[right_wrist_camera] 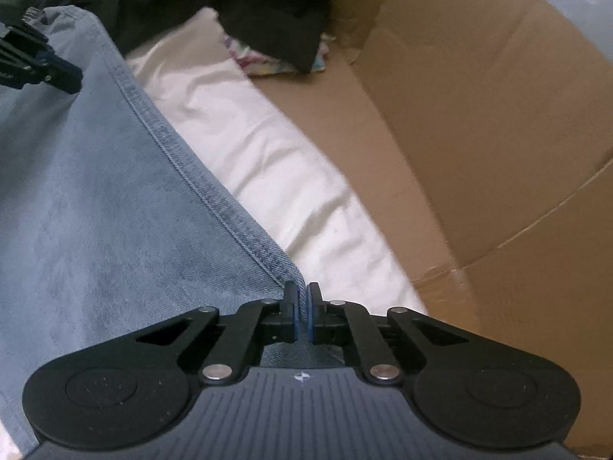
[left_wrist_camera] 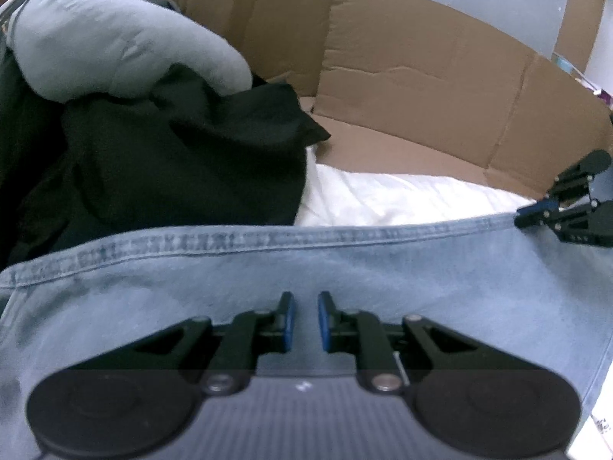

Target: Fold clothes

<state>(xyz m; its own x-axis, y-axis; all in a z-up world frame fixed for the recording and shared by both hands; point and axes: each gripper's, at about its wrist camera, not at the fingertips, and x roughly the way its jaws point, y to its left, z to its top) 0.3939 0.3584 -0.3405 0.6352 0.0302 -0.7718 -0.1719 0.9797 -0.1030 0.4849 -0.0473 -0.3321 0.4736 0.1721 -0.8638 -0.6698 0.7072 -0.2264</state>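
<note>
A light-blue denim garment (left_wrist_camera: pixel 345 276) lies spread across a white sheet (left_wrist_camera: pixel 402 199), with its stitched hem running left to right. My left gripper (left_wrist_camera: pixel 305 299) is over the denim a little inside the hem. Its blue pads (left_wrist_camera: pixel 289 318) stand a narrow gap apart, and that gap is filled with denim. In the right wrist view the left gripper (right_wrist_camera: pixel 74 76) touches the same cloth (right_wrist_camera: pixel 95 191) at the far left. My right gripper (right_wrist_camera: pixel 302 291) is shut on the hem's corner, with the seam pinched between its pads. The right gripper (left_wrist_camera: pixel 525 216) also shows at the hem's right end.
A heap of dark clothes (left_wrist_camera: pixel 172 161) with a grey garment (left_wrist_camera: pixel 115 46) on top lies to the left. Brown cardboard walls (left_wrist_camera: pixel 421 76) stand behind and to the right (right_wrist_camera: pixel 479 134). A patterned cloth (right_wrist_camera: pixel 268 61) lies under dark fabric at the back.
</note>
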